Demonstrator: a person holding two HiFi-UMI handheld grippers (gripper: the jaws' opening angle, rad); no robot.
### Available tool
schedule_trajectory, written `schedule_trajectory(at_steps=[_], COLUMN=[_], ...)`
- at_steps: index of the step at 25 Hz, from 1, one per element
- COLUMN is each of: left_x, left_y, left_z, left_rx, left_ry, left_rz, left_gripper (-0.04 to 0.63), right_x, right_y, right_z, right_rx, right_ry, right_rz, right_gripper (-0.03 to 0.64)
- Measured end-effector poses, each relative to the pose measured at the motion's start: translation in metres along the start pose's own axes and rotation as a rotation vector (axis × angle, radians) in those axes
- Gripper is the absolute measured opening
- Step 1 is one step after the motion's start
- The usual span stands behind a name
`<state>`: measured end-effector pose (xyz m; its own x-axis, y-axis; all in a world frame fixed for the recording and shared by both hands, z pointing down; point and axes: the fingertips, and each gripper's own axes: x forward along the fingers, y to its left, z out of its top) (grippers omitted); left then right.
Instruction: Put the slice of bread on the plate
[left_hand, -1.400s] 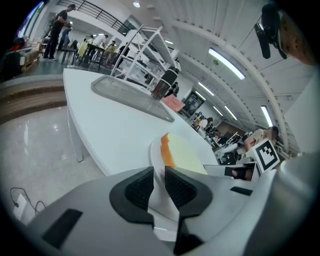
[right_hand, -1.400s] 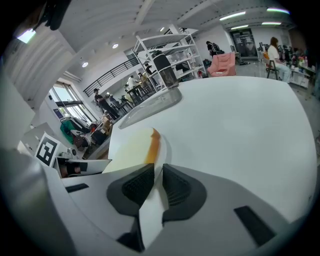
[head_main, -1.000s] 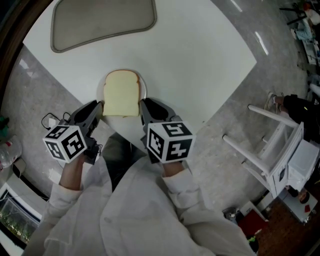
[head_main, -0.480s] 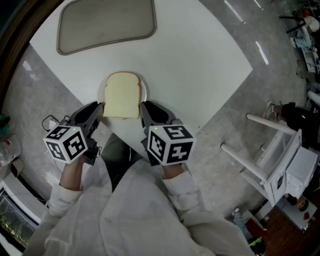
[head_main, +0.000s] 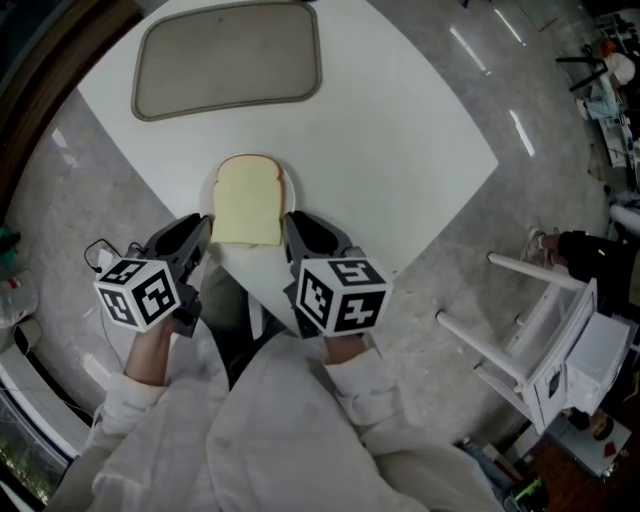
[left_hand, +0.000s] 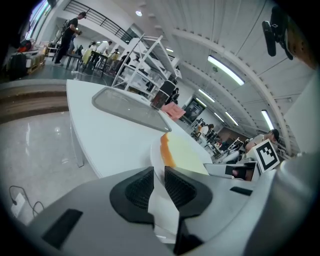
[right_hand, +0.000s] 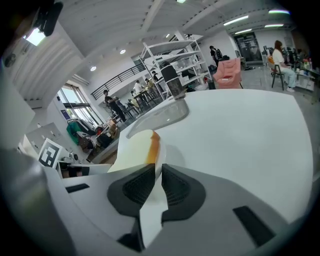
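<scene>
A pale slice of bread (head_main: 247, 200) lies flat on a small white plate (head_main: 290, 185) near the closest corner of the white table (head_main: 400, 130). My left gripper (head_main: 203, 228) is at the plate's left rim and my right gripper (head_main: 291, 225) at its right rim. In the left gripper view the plate's rim (left_hand: 156, 150) runs into the narrow gap of the left gripper (left_hand: 159, 182), with the bread (left_hand: 182, 152) just beyond. In the right gripper view the rim (right_hand: 161, 157) likewise enters the right gripper (right_hand: 158, 182), beside the bread (right_hand: 135, 150). Both pairs of jaws stand nearly together on the rim.
A grey tray (head_main: 230, 60) with rounded corners lies at the table's far side. A white frame stand (head_main: 540, 320) is on the grey floor to the right. Cables (head_main: 100, 250) lie on the floor to the left. People and shelving show far off.
The head view has shifted, so the table and tray sit lower in the picture. Both grippers, plate and bread keep the same places relative to each other.
</scene>
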<state>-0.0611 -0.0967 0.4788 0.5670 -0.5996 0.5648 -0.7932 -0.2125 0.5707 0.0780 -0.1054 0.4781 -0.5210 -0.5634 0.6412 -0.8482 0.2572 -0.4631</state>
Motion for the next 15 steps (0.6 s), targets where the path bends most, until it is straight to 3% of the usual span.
schedule_trajectory(at_steps=[15], left_x=[0.016], left_y=[0.054], left_z=[0.072], left_rx=[0.051], left_ry=[0.041], left_rz=[-0.060], left_gripper=[0.072], right_x=[0.059], right_y=[0.028], right_z=[0.054], right_rx=[0.052], right_ry=[-0.055], right_rz=[-0.057], right_gripper=[0.049])
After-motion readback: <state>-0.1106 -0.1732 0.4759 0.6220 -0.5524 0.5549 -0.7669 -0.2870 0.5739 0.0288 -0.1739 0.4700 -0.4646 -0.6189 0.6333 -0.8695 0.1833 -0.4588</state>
